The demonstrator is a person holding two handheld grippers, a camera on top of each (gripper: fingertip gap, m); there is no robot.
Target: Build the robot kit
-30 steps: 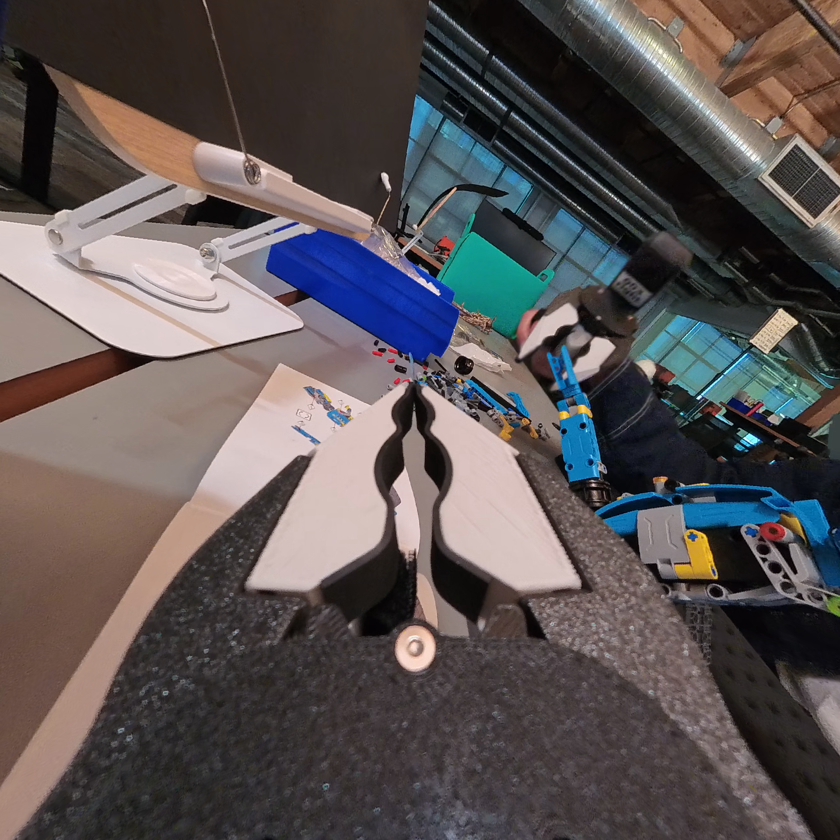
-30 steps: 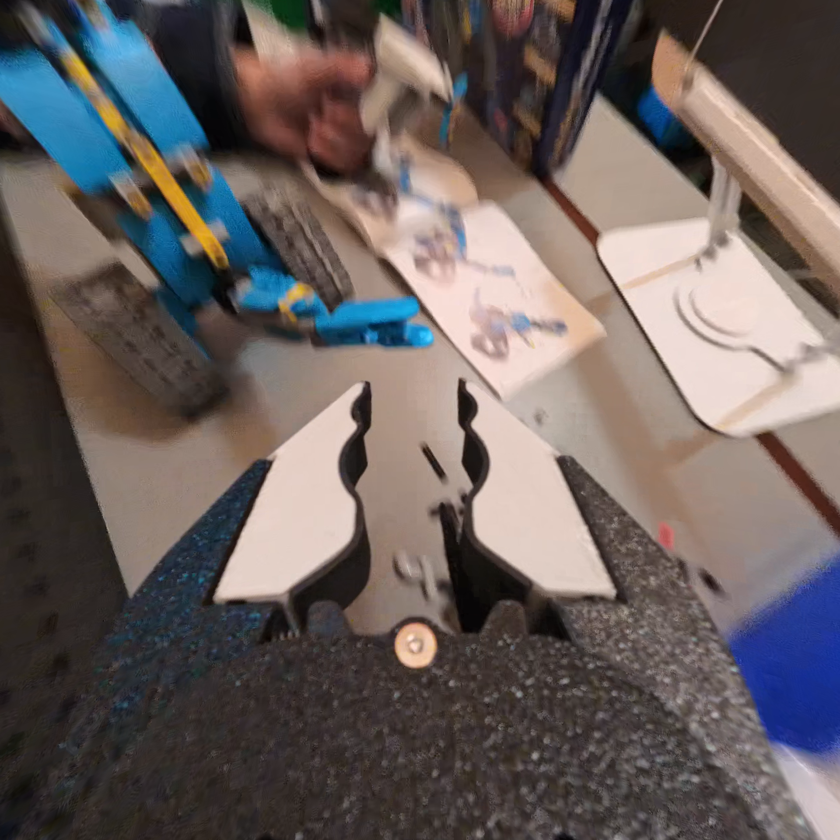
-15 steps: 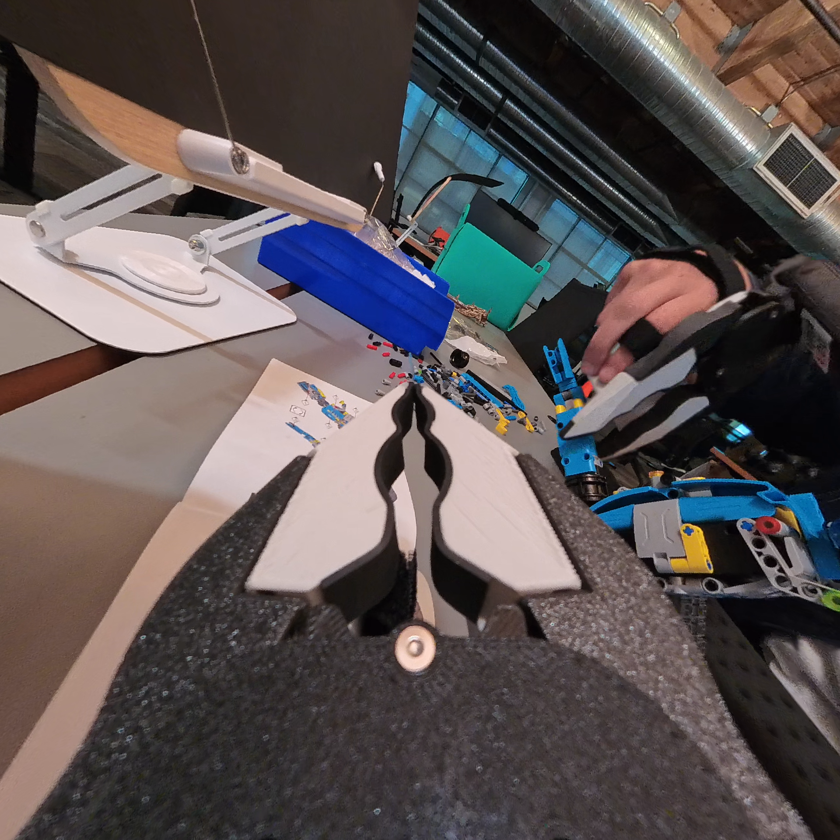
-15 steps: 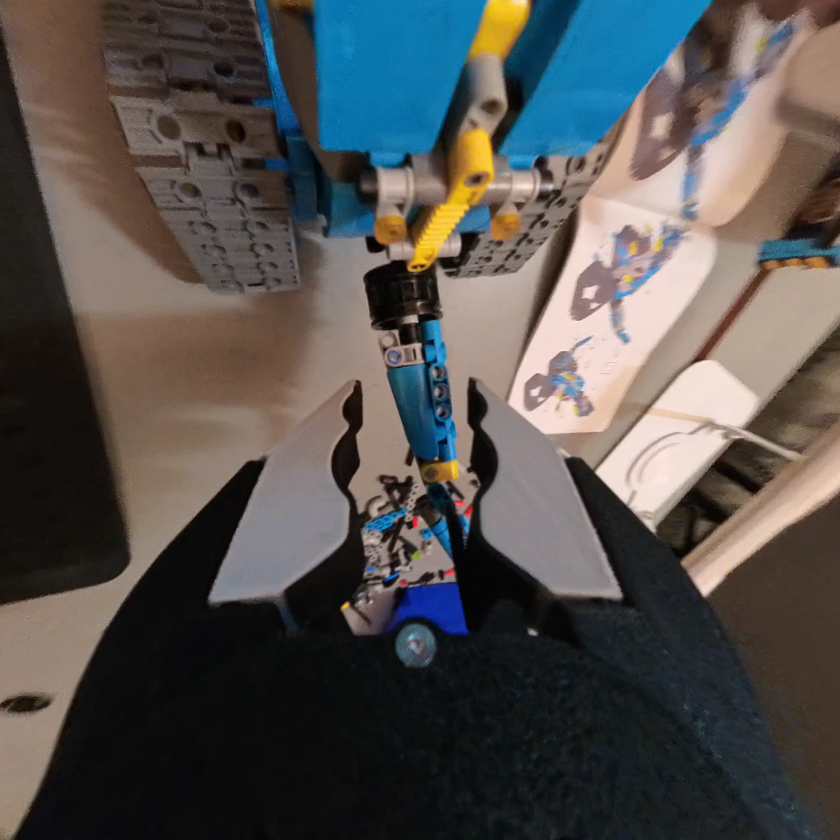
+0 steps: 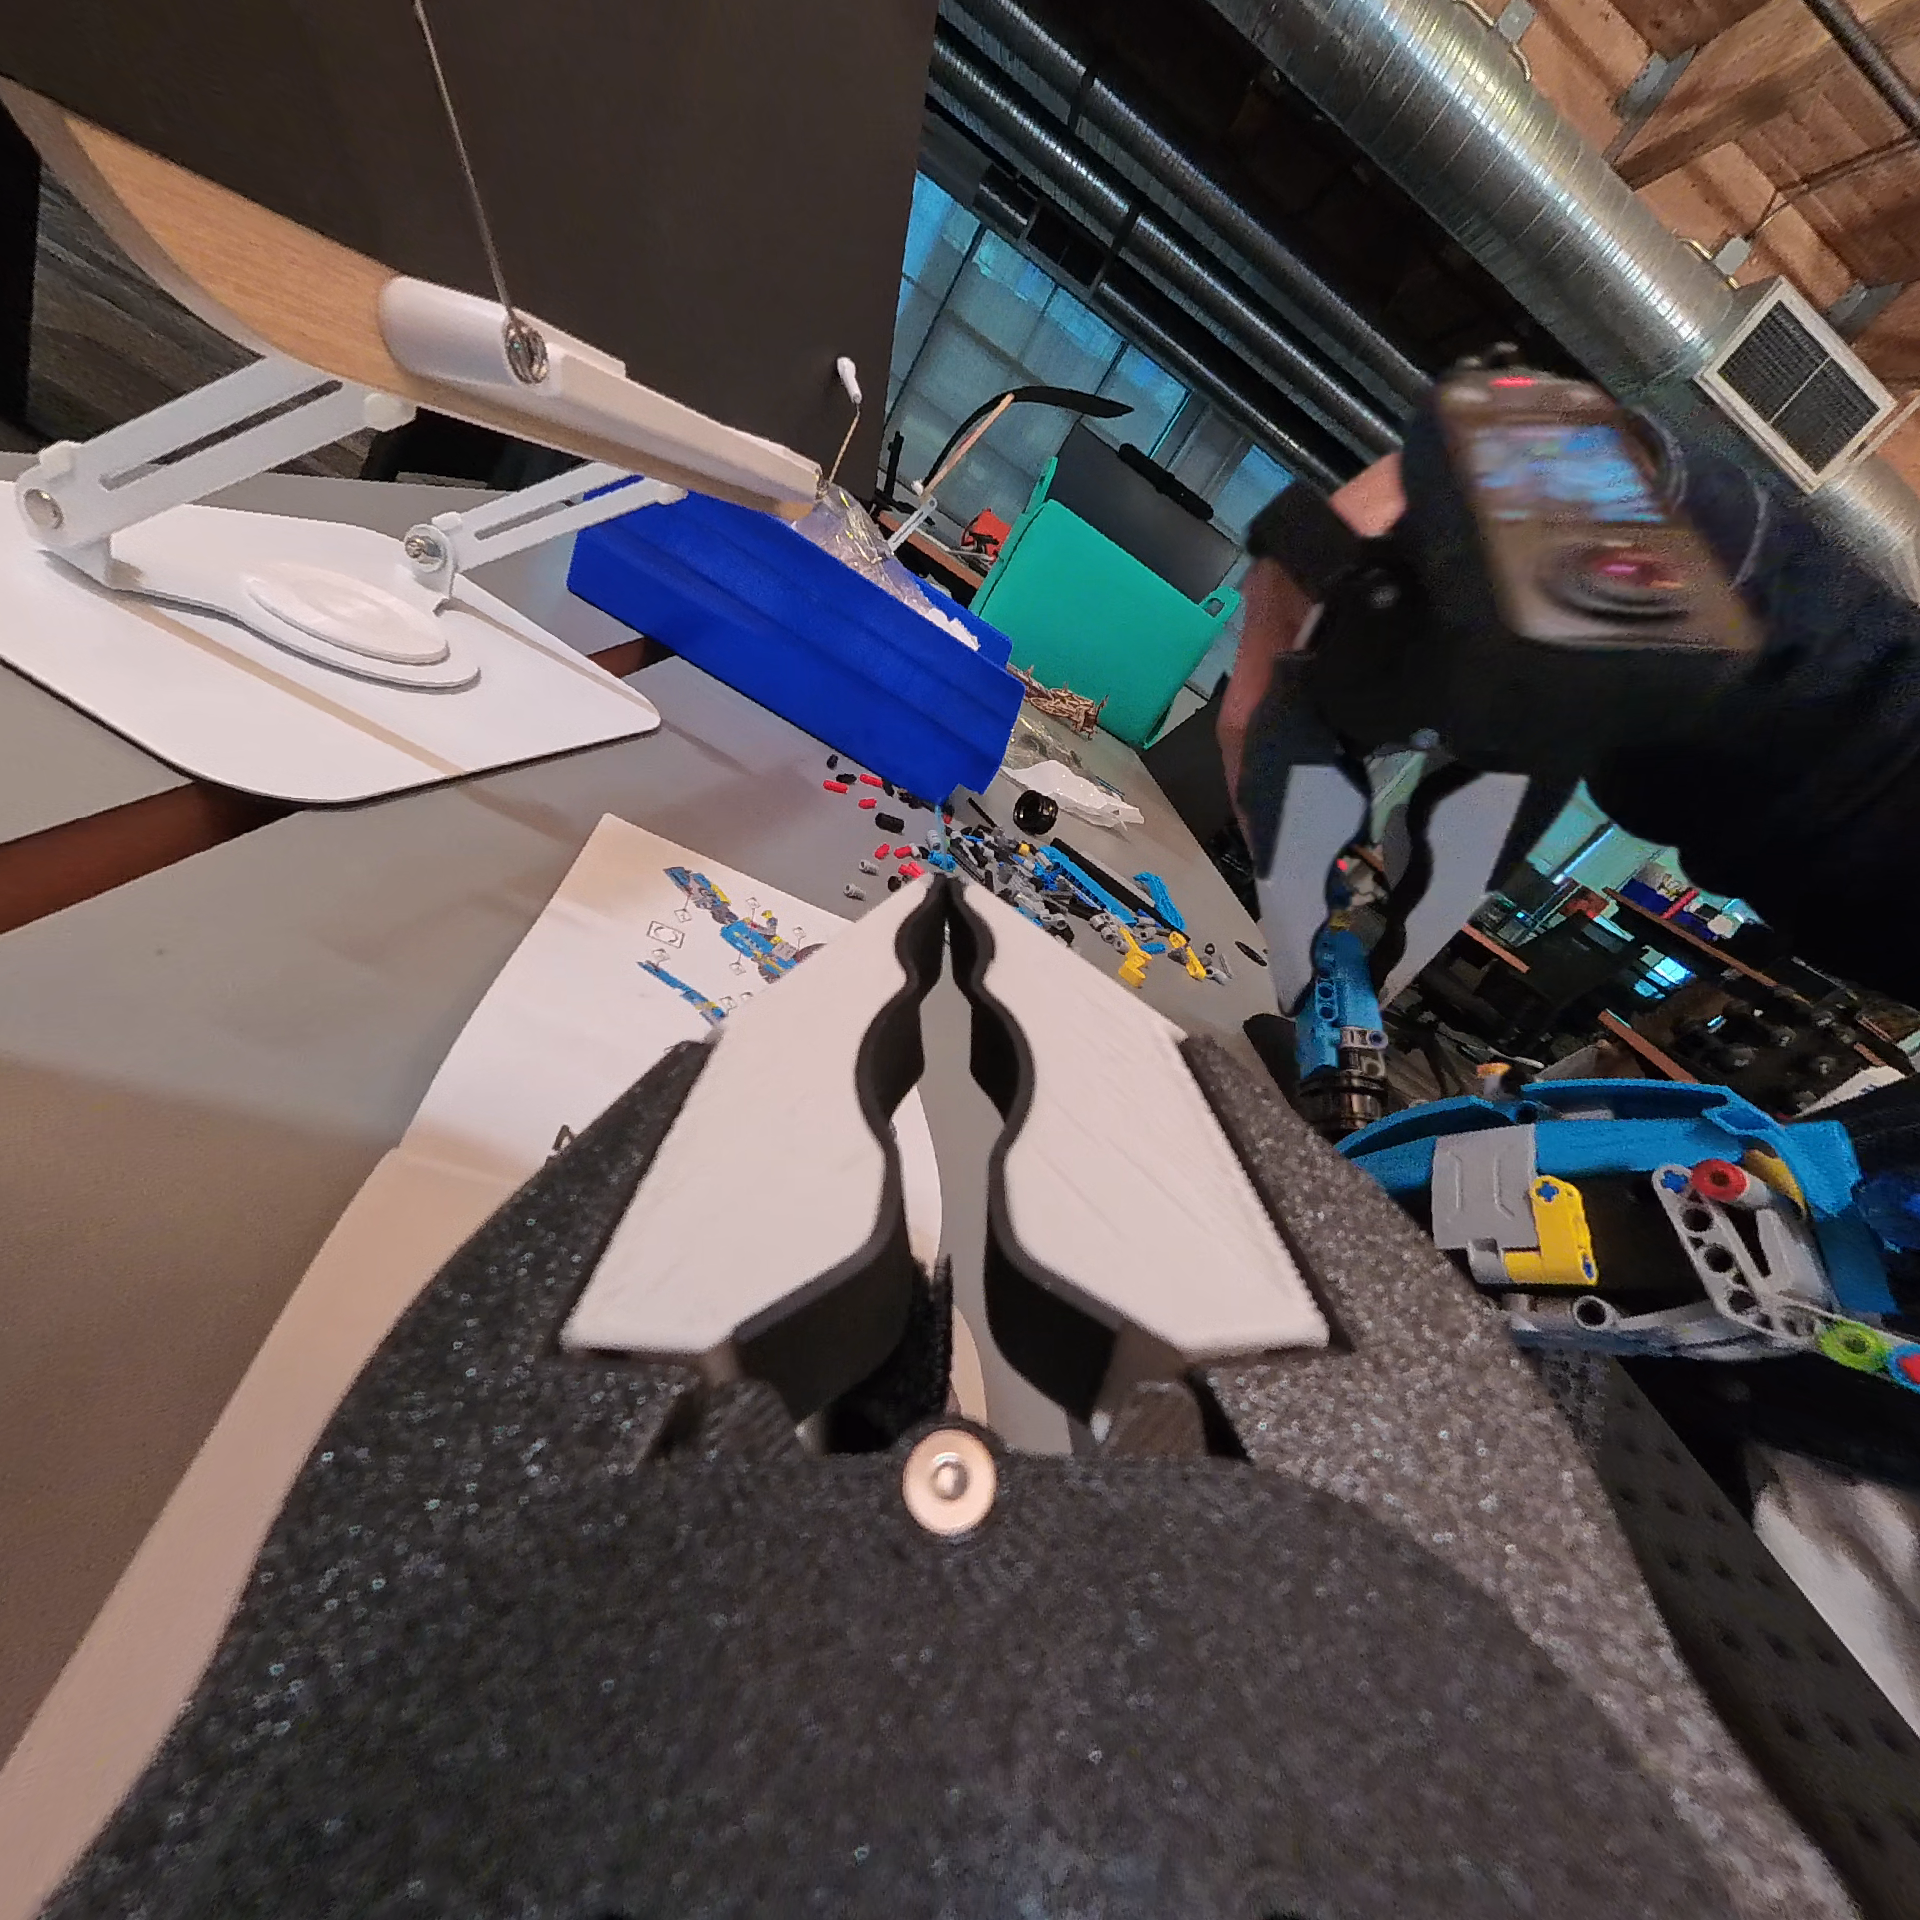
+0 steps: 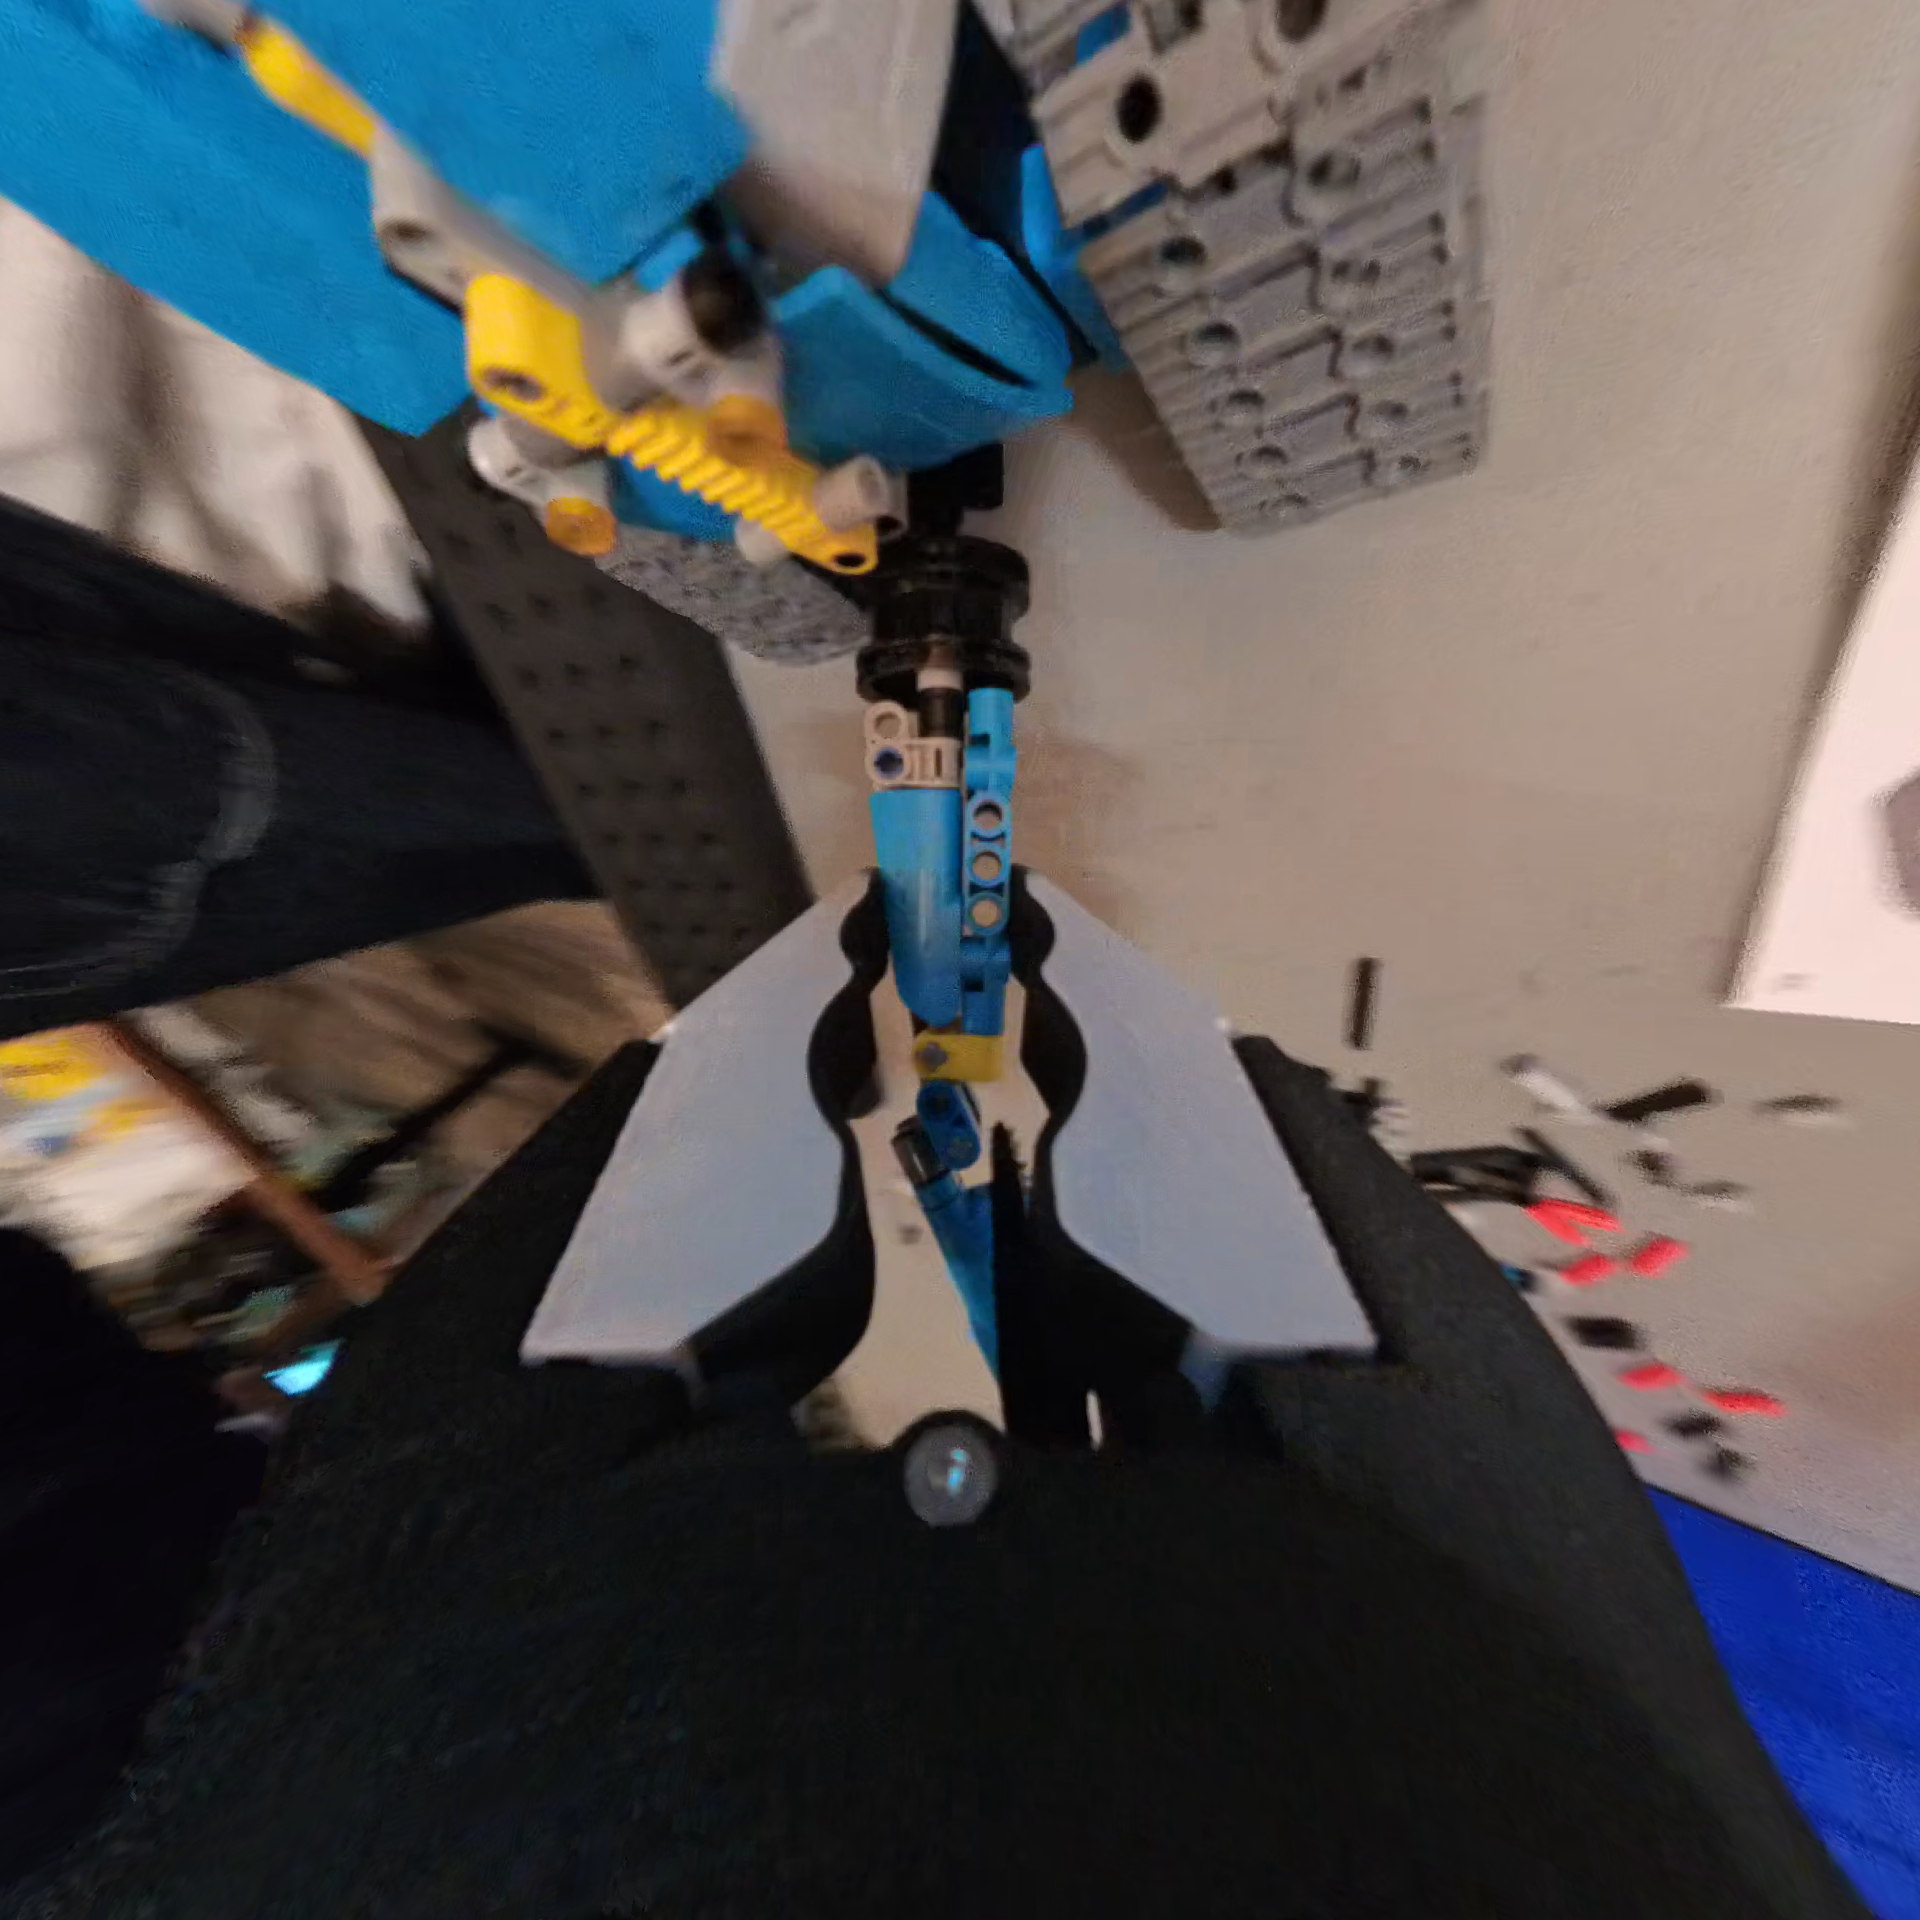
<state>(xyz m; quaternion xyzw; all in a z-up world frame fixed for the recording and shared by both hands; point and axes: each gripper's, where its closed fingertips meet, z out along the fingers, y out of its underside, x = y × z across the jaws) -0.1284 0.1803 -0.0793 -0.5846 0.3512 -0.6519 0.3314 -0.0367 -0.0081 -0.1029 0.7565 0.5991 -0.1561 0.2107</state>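
- Left gripper [image 5: 943, 896] is sitting where it sat half a second ago: low over the grey table [image 5: 312, 966], tips pressed together, nothing between them.
- Instruction sheet [image 5: 582, 997] is lying under and ahead of its tips; white tablet stand [image 5: 312, 665] and blue bin [image 5: 800, 644] are standing beyond to the left.
- Loose small parts [image 5: 1039, 883] are lying scattered past the tips, well apart from them.
- Right gripper [image 6: 943, 914] is now closing on the blue boom [image 6: 940, 914] of the blue tracked model [image 6: 914, 343]; half a second ago the fingers were standing apart on either side of it.
- Right fingertips [image 6: 1049, 925] are touching the boom on both sides, narrow gap filled by it; yellow piece [image 6: 961, 1055] is sitting just behind the grip.
- From the left wrist view, my right gripper [image 5: 1351, 914] is pointing downward onto the boom [image 5: 1340, 1008], which is standing upright on the model [image 5: 1621, 1153].
- Grey track [image 6: 1299, 281] is resting on the table to the right of the boom; red and black pins [image 6: 1621, 1257] are lying farther right, blurred.
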